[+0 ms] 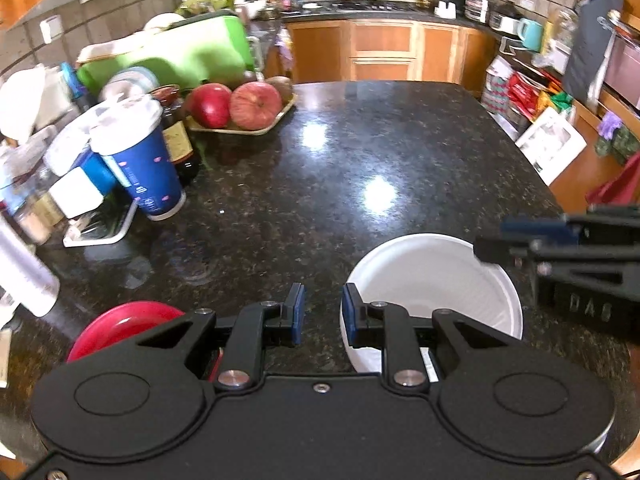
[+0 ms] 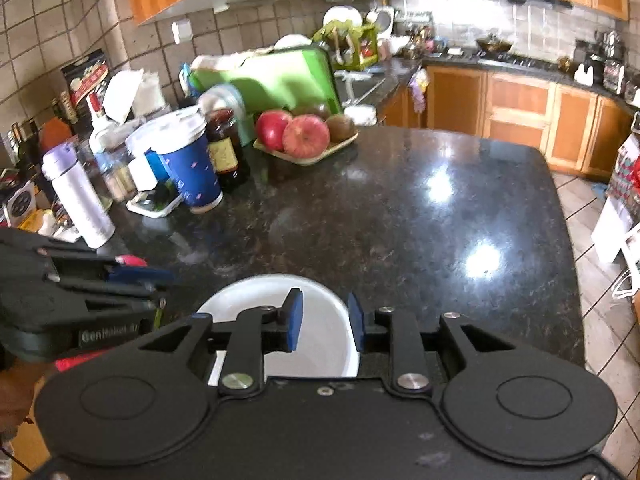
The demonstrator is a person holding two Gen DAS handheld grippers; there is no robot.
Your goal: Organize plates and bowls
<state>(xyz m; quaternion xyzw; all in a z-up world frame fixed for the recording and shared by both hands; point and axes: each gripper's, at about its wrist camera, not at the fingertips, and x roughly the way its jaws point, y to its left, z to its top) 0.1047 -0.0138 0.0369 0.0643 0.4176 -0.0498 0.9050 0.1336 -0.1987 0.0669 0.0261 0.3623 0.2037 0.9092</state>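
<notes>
A white bowl (image 1: 436,276) sits on the black granite counter (image 1: 340,168) near the front edge. A red plate (image 1: 120,326) lies to its left, partly hidden under my left gripper. My left gripper (image 1: 322,314) is open and empty, hovering between plate and bowl. My right gripper (image 2: 325,324) is open and empty above the white bowl (image 2: 316,332), with the bowl's right rim between its fingers. It appears in the left wrist view (image 1: 532,244) at the bowl's far right rim. The left gripper shows in the right wrist view (image 2: 140,280), over a sliver of red plate (image 2: 130,261).
A tray of apples (image 1: 240,108), a blue cup (image 1: 140,160), a dark bottle (image 1: 180,136), a green cutting board (image 1: 180,52) and clutter fill the counter's left side. A white flask (image 2: 80,196) stands left. The counter's right edge drops to a tiled floor (image 2: 600,280).
</notes>
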